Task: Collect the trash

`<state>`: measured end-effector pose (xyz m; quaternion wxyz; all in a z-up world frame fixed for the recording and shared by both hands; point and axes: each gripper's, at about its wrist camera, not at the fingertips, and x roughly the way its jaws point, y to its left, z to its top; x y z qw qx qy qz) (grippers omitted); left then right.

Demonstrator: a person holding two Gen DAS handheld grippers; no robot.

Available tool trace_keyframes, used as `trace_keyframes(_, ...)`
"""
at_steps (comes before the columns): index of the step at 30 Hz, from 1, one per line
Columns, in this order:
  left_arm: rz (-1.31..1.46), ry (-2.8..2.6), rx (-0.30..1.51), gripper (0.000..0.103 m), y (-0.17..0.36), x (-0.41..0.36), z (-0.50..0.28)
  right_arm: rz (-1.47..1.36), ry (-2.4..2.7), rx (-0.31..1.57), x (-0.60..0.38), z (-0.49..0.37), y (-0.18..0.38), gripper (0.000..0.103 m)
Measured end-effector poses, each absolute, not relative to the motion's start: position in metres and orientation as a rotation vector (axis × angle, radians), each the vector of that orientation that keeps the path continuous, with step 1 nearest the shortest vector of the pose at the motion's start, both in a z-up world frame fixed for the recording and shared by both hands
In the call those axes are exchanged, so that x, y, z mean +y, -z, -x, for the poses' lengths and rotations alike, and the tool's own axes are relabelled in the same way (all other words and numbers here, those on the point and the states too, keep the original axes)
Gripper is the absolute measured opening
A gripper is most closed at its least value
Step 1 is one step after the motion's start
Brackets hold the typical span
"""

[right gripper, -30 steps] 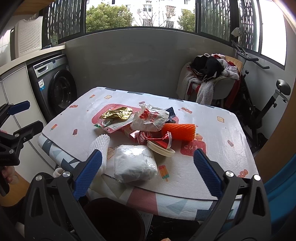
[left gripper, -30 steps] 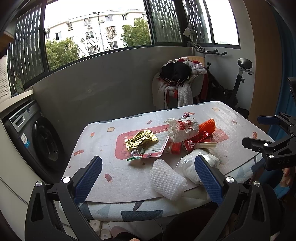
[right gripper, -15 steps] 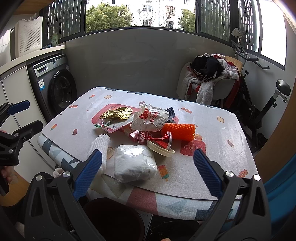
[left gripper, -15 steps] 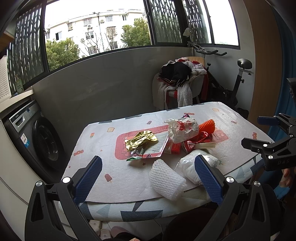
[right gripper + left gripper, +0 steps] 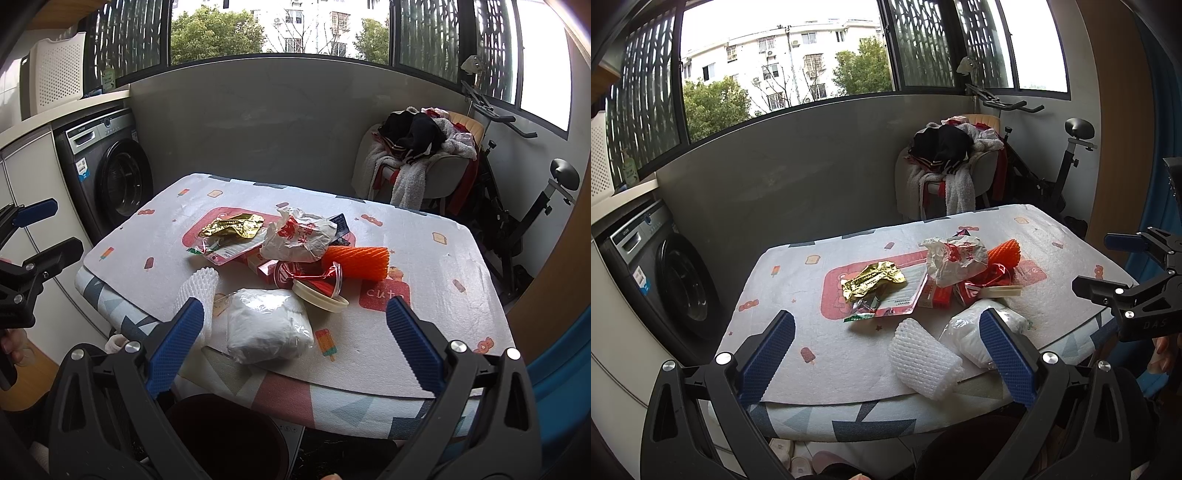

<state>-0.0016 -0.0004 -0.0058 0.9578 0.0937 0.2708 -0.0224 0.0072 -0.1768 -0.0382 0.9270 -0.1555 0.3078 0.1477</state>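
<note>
Trash lies in a pile on the table [image 5: 443,258]: a gold wrapper [image 5: 232,226], a crumpled white bag with red print [image 5: 301,238], an orange foam net [image 5: 356,261], a white foam net [image 5: 195,291], a white plastic bag [image 5: 267,325], a red cup and pale lid [image 5: 319,295]. The pile also shows in the left wrist view, with the white foam net [image 5: 923,360] nearest. My left gripper [image 5: 886,350] is open and empty, before the table's near edge. My right gripper [image 5: 295,347] is open and empty, above the white plastic bag's near side. A dark red bin [image 5: 225,435] stands below the table edge.
A washing machine [image 5: 110,173] stands left of the table. A chair piled with clothes [image 5: 417,155] and an exercise bike [image 5: 524,206] stand behind it at the right. Slippers [image 5: 790,454] lie on the floor under the table edge.
</note>
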Motion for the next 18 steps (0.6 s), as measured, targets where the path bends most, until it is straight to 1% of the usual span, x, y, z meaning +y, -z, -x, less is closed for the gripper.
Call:
trace_keyframes(12, -0.215, 0.011, 0.518, 0.098, 0.004, 0.002, -0.001, 0.32, -0.297, 0.633, -0.182, -0.007, 0.047, 0.097)
trace_keyframes(15, -0.223, -0.009, 0.522, 0.098, 0.013, 0.007, -0.007, 0.297, -0.311, 0.638, -0.187, -0.009, 0.054, 0.097)
trace_keyframes(18, -0.231, 0.048, 0.584, 0.098, 0.033, 0.011, -0.015, 0.274, -0.339, 0.641, -0.19, -0.01, 0.062, 0.098)
